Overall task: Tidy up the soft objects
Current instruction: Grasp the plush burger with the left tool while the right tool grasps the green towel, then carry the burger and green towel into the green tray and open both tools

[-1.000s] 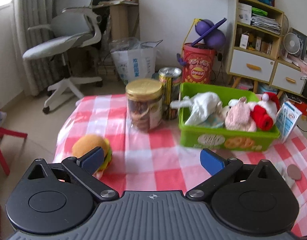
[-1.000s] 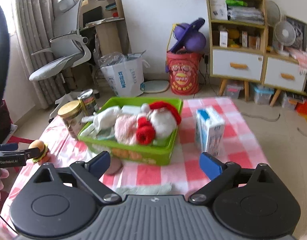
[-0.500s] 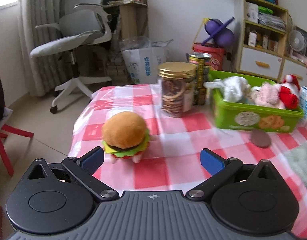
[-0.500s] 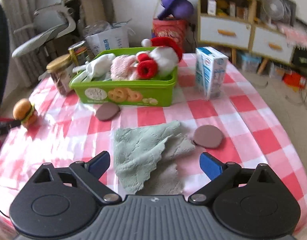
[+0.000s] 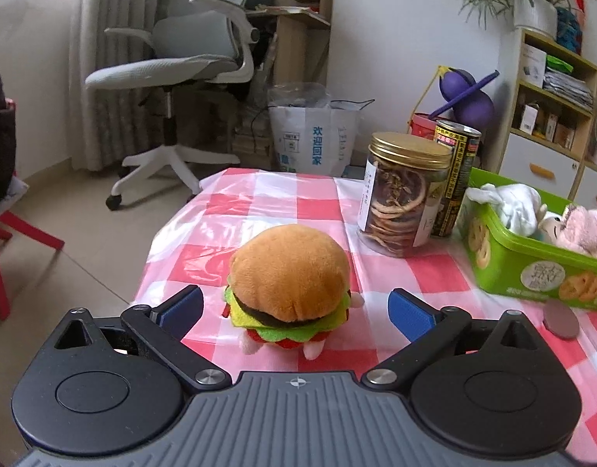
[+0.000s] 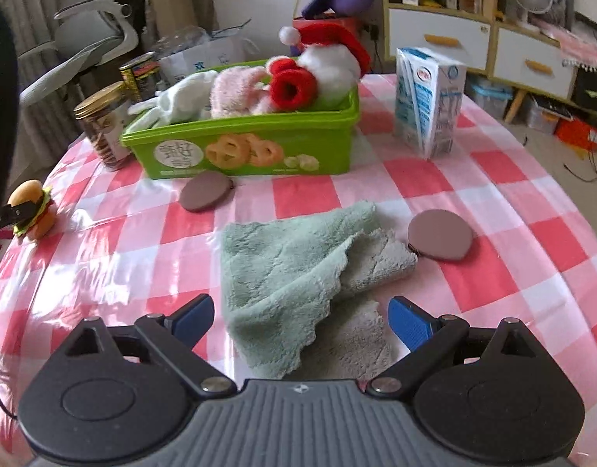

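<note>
Now the left gripper (image 5: 294,309), jaws spread wide, has closed in to straddle the plush burger (image 5: 288,286) near the table's corner, while the open right gripper (image 6: 300,321) has dropped over the green cloth (image 6: 298,268), so both pickups look imminent.

Our left gripper (image 5: 294,309) and right gripper (image 6: 301,317) look alike: a ribbed grey body with a small compass-like mark at its centre, two black rounded housings with circular recesses and triangular cut-outs, black linkage arms with silver screws, and blue ribbed fingertips (image 5: 409,313).
</note>
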A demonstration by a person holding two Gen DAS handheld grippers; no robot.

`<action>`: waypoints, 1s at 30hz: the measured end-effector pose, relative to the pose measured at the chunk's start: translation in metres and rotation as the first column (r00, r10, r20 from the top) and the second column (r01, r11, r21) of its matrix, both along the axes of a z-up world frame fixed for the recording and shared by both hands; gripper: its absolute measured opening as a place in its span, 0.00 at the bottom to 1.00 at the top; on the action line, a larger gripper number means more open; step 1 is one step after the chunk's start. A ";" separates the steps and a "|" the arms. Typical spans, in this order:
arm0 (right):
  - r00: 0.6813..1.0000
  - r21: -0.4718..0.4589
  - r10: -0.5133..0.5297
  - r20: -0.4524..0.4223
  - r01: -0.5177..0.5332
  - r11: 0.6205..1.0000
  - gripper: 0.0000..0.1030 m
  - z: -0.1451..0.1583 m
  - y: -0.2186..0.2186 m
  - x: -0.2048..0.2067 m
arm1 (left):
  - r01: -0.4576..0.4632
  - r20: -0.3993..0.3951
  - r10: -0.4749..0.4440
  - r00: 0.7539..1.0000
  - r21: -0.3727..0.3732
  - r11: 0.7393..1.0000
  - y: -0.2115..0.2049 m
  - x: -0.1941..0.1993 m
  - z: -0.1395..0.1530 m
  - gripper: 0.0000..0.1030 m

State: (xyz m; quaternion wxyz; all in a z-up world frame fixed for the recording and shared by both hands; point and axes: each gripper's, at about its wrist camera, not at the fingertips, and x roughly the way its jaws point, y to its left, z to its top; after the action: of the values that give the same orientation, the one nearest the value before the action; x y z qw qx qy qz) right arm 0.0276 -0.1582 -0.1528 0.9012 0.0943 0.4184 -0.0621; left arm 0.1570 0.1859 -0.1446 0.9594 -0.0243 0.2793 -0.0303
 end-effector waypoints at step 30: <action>0.995 -0.027 0.103 0.005 -0.103 0.994 0.04 -0.009 0.003 0.016 | -0.046 -0.053 0.049 0.997 0.059 0.997 -0.007 0.017 -0.009 0.57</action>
State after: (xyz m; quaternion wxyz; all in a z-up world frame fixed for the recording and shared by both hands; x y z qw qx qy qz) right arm 0.0432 -0.1550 -0.1621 0.9057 0.0609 0.4191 -0.0208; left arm 0.1738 0.1788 -0.1532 0.9522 -0.0039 0.3056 0.0011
